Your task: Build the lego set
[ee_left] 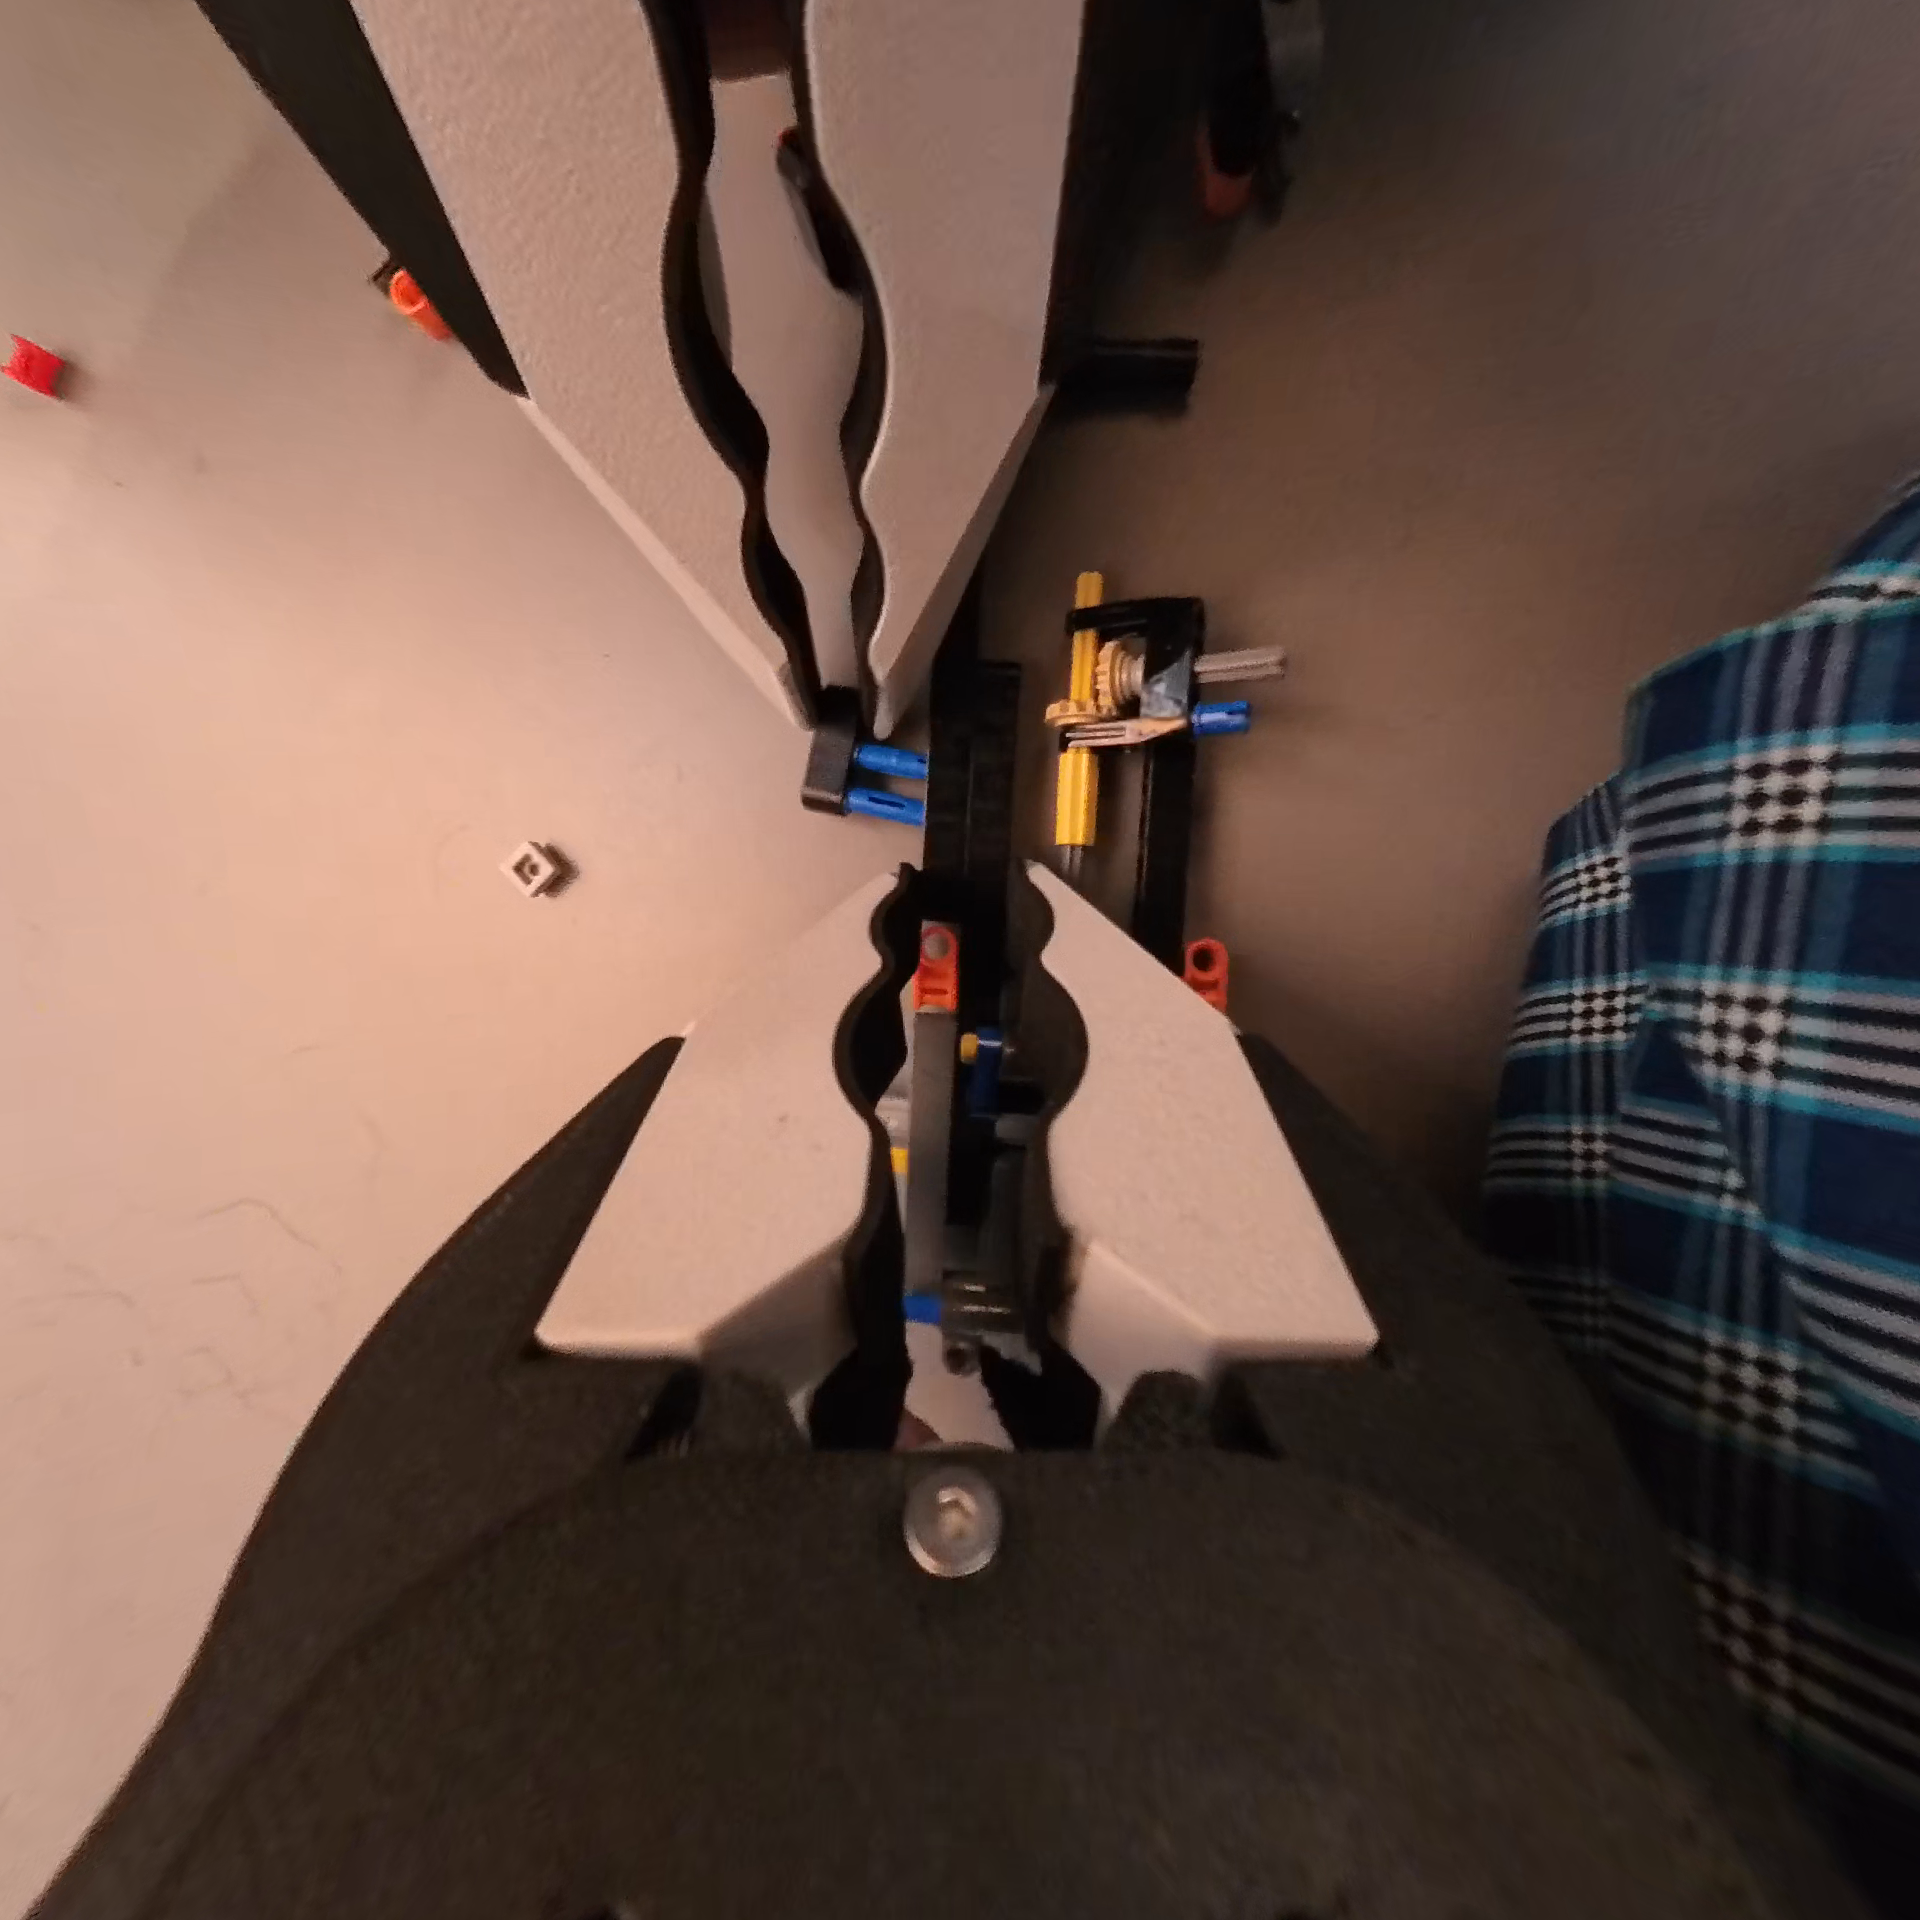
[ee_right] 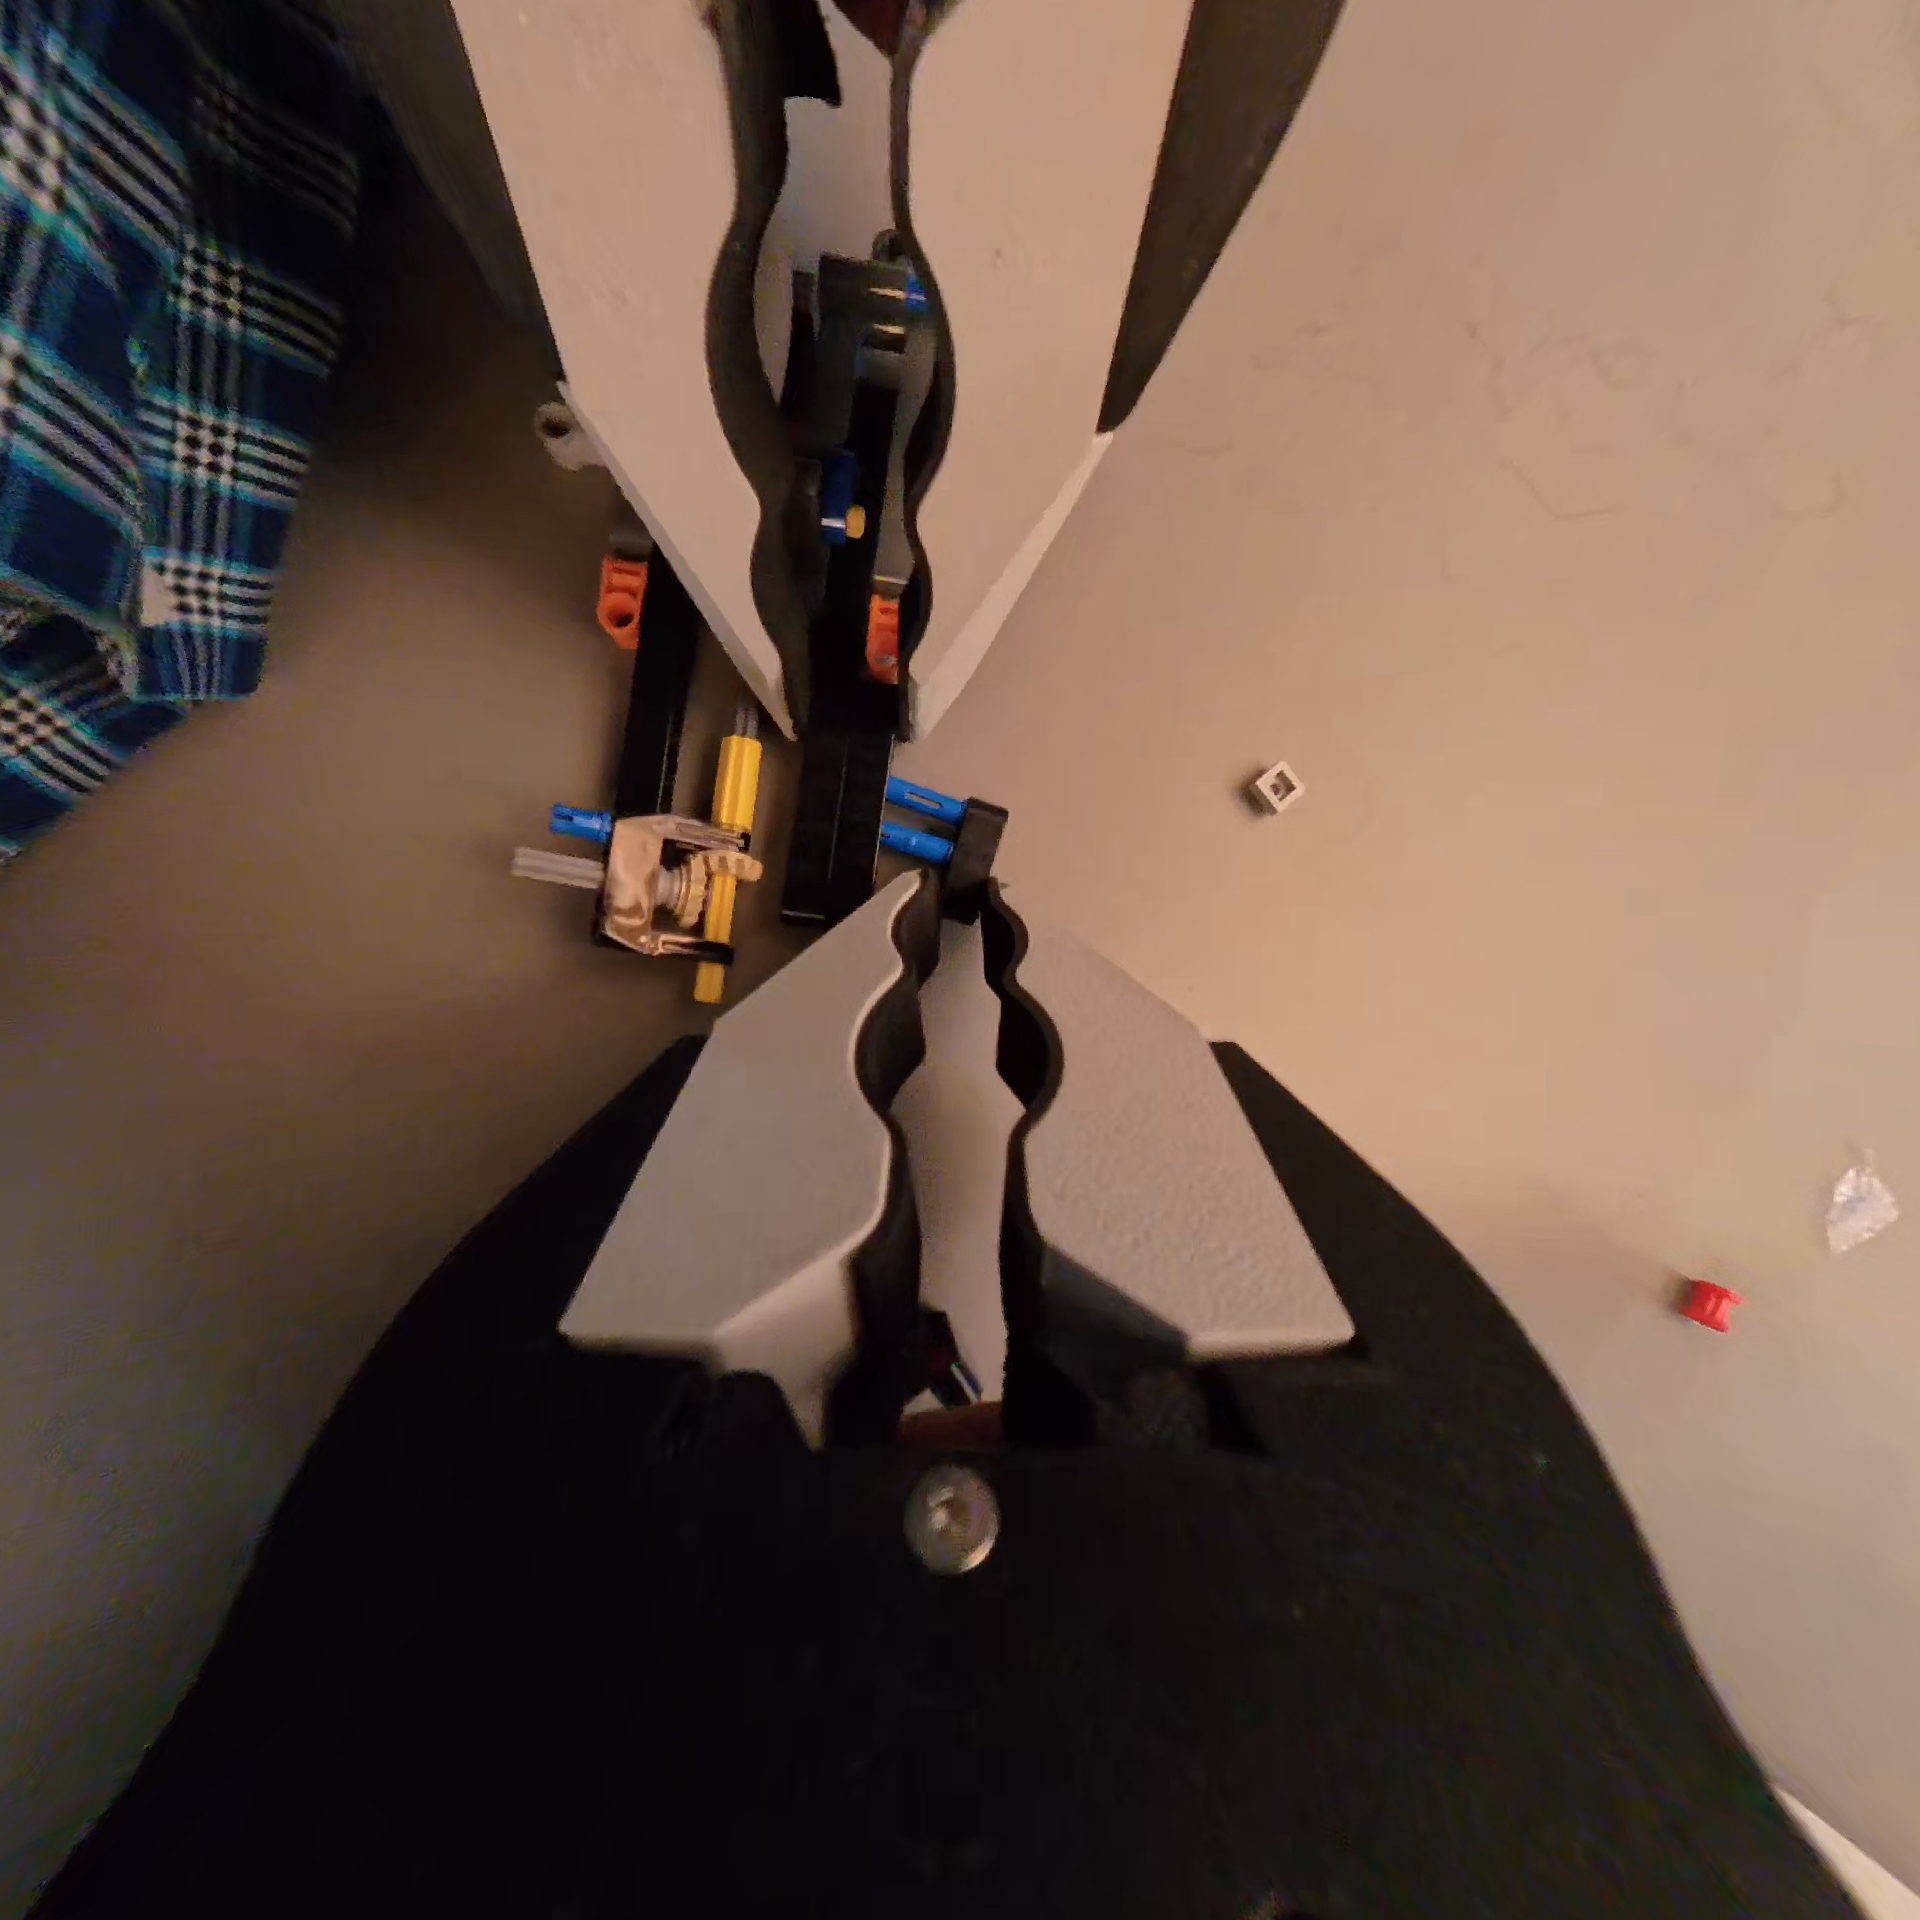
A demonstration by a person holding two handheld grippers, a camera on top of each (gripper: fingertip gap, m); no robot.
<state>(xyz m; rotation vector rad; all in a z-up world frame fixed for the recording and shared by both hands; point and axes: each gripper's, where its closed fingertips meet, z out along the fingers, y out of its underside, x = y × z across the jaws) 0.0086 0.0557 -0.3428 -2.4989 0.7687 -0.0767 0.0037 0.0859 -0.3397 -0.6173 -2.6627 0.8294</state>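
A Lego assembly [ee_left: 971, 748] of black beams with a yellow axle [ee_left: 1081, 769], tan gears, blue pins and orange connectors lies on the beige table. My left gripper [ee_left: 961, 873] is shut on one of its long black beams. My right gripper [ee_right: 958, 888] comes from the opposite side and is shut on a small black connector [ee_right: 982, 831]. Two blue pins [ee_right: 920, 816] join that connector to the side of the beam [ee_right: 831, 831]. The right gripper's tips also show in the left wrist view [ee_left: 840, 717], and the left gripper's tips in the right wrist view [ee_right: 852, 727].
A small grey plate [ee_left: 535, 865] [ee_right: 1276, 788], a red piece [ee_left: 33, 366] [ee_right: 1706, 1301], an orange piece [ee_left: 416, 301] and a clear plastic scrap [ee_right: 1855, 1210] lie loose on the table. A person in a blue plaid shirt [ee_left: 1714, 1039] is close beside the assembly. My two grippers' fingertips are within a few centimetres of each other. Between my right fingertips and the small grey plate [ee_right: 1276, 788] there is roughly 7 cm. The left camera catches it too, in the left wrist view [ee_left: 535, 862].
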